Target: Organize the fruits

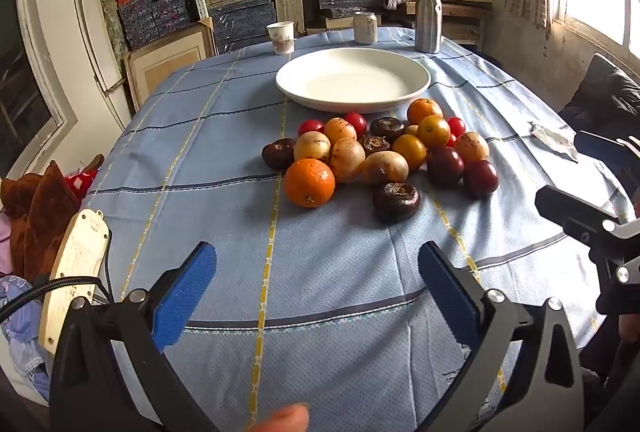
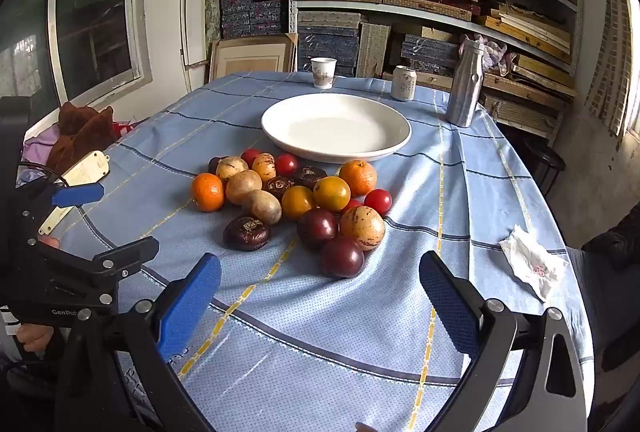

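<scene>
Both tools released, nothing between pads: left tool (image 1: pixel 316 296), right tool (image 2: pixel 320 296), hovering over bare worktop (image 1: pixel 320 332). Fruit pile (image 1: pixel 376 156) sits mid-cloth, just before the empty white plate (image 1: pixel 352 78). Suggest starting with an outlying piece, e.g. near orange (image 1: pixel 309 182), straddling it squarely to avoid rolling neighbours.

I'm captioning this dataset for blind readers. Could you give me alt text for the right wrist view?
A pile of mixed fruit lies on a blue checked tablecloth in front of an empty white plate. The open right tool points at it, holding nothing. A paper cup, a can and a metal bottle stand behind.
</scene>
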### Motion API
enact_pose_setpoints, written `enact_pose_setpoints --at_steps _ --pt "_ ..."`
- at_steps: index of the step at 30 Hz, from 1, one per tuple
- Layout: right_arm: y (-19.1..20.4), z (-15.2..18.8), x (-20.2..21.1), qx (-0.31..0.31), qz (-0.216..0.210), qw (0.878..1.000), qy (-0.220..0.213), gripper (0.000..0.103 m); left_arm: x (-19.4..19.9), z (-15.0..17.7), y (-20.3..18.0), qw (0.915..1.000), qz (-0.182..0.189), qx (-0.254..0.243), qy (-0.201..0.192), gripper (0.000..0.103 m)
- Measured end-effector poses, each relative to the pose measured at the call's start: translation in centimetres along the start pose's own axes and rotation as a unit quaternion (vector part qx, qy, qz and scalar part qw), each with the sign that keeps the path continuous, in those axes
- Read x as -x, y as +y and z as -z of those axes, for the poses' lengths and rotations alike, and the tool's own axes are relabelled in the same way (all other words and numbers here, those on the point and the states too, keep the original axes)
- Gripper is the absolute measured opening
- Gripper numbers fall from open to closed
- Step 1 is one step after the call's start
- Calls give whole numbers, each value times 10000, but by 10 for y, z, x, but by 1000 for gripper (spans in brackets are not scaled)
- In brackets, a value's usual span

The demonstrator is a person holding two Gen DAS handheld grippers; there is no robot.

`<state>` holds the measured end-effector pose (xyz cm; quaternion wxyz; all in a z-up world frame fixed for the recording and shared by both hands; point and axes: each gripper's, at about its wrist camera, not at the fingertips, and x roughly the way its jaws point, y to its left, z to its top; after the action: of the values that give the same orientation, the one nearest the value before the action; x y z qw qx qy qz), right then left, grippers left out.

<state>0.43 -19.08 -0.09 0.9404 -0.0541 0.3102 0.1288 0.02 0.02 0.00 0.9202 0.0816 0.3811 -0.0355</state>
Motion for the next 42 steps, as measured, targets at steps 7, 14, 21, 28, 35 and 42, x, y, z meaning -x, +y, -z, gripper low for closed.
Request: enact_pose_setpoints --at_steps 7,14,21,28,35,42 --pt "0 0 0 3 4 10000 -8 100 -1 0 -1 10000 -16 -15 -16 99" --pt "0 0 1 6 -2 10000 -4 100 0 0 0 10000 -12 -4 -25 99" --pt "1 0 1 4 4 10000 0 100 0 0 0 10000 -9 -7 -22 99" --pt "0 -1 1 6 9 10000 -2 100 0 0 0 10000 -9 -8 -14 99" --pt "0 -1 1 5 6 10000 -1 100 0 0 0 10000 -10 -9 1 99" --pt "1 -1 1 5 6 10000 -2 100 -10 11 -4 10000 -7 -12 11 99"
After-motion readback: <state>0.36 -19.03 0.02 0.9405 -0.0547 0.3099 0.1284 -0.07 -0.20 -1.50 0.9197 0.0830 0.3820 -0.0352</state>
